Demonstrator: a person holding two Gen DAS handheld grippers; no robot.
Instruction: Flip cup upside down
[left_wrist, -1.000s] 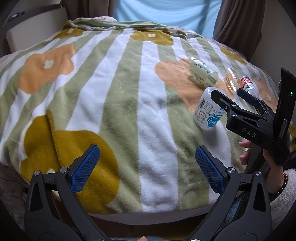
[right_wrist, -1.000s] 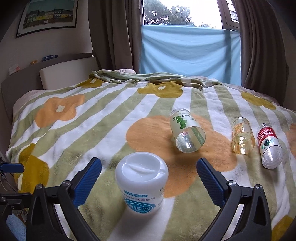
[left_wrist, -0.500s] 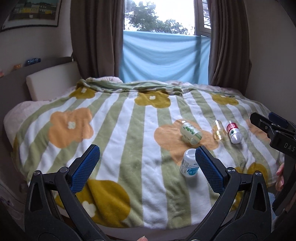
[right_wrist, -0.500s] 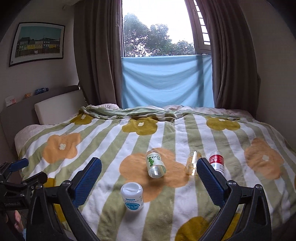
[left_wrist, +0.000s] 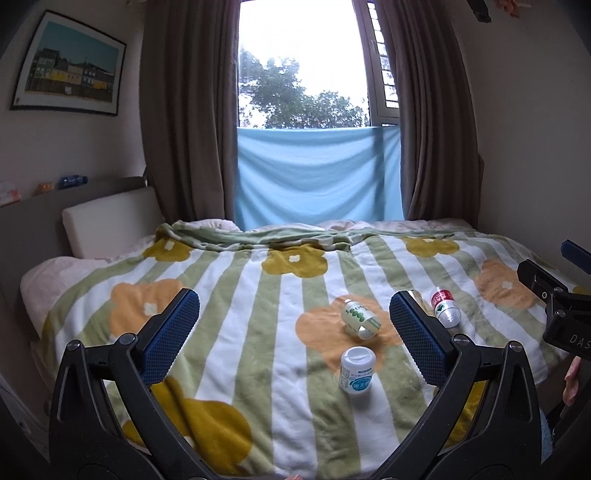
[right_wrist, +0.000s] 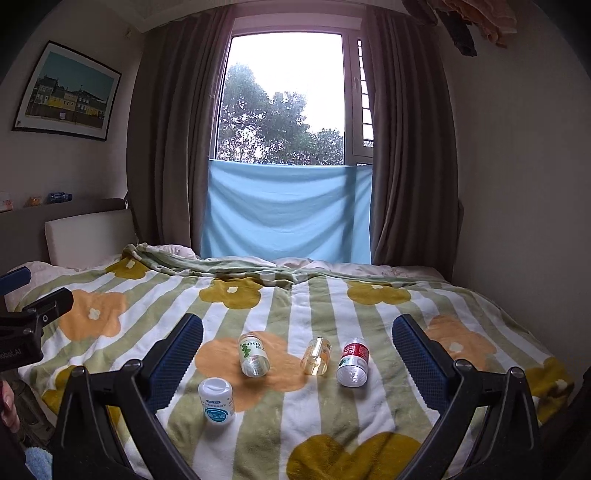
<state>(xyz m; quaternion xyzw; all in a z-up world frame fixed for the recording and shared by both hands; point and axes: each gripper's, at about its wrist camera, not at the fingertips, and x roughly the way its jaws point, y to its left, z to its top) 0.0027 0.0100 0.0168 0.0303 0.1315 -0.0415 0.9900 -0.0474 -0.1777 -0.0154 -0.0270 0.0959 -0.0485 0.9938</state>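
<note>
White plastic cup (right_wrist: 216, 402) stands bottom-up on the green-striped flowered blanket (right_wrist: 332, 413).
I hold left gripper (left_wrist: 295, 332) and right gripper (right_wrist: 297, 354) both released, empty, above the blanket's near edge.

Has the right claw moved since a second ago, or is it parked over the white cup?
Yes. The right claw has pulled back and up from the bed: the white cup, which filled its view between the fingers, now sits small and low-left on the blanket.
</note>
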